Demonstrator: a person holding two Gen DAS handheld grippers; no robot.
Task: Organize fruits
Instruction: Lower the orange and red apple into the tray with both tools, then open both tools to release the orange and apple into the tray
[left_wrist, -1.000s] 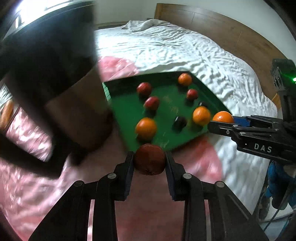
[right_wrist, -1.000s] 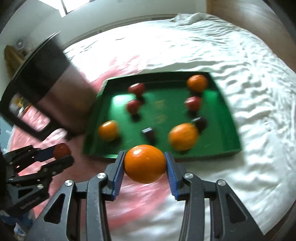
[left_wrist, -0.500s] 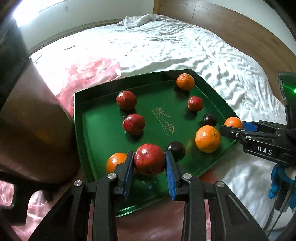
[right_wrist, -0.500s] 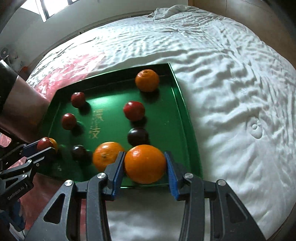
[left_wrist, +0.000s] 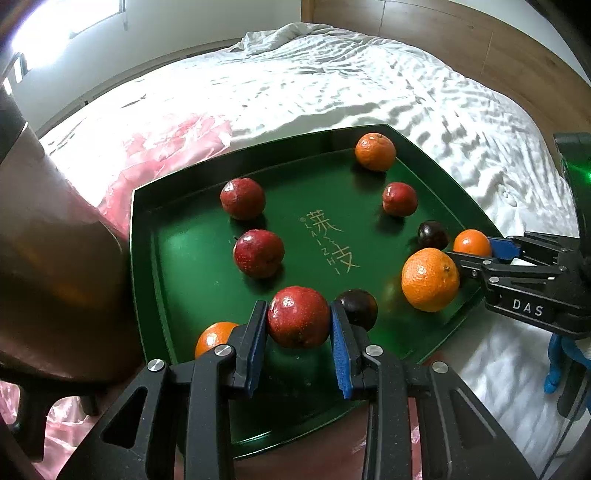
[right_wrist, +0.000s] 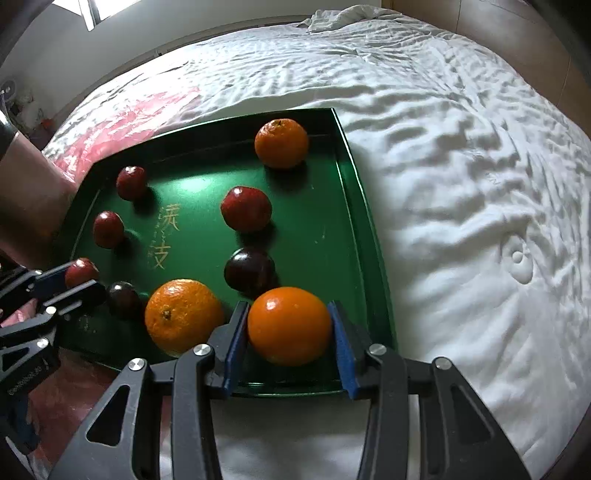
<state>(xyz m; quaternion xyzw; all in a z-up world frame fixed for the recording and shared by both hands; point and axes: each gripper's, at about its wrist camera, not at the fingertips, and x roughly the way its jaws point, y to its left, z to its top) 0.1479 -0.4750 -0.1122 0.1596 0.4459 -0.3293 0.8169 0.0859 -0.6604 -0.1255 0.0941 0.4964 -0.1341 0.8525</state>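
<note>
A green tray (left_wrist: 177, 258) lies on the bed and holds several oranges, red fruits and dark plums. My left gripper (left_wrist: 297, 308) is shut on a red fruit (left_wrist: 298, 323), low over the tray's near left part, beside a dark plum (left_wrist: 357, 308) and an orange (left_wrist: 214, 338). My right gripper (right_wrist: 287, 308) is shut on an orange (right_wrist: 289, 328) over the tray's (right_wrist: 325, 229) near right corner, next to a bigger orange (right_wrist: 183, 314). Each gripper shows in the other's view: the right gripper (left_wrist: 476, 251) at the right, the left gripper (right_wrist: 74, 278) at the left.
The tray rests on a rumpled white duvet (left_wrist: 332, 74) with a pink flowered patch (left_wrist: 166, 140). A large brown and black object (left_wrist: 55, 277) crowds the tray's left side. A wooden headboard (left_wrist: 480, 37) runs behind the bed.
Both grippers have come forward and down from before the tray's near edge to over its near part. Each still holds its fruit. The brown object has slid to the left of view.
</note>
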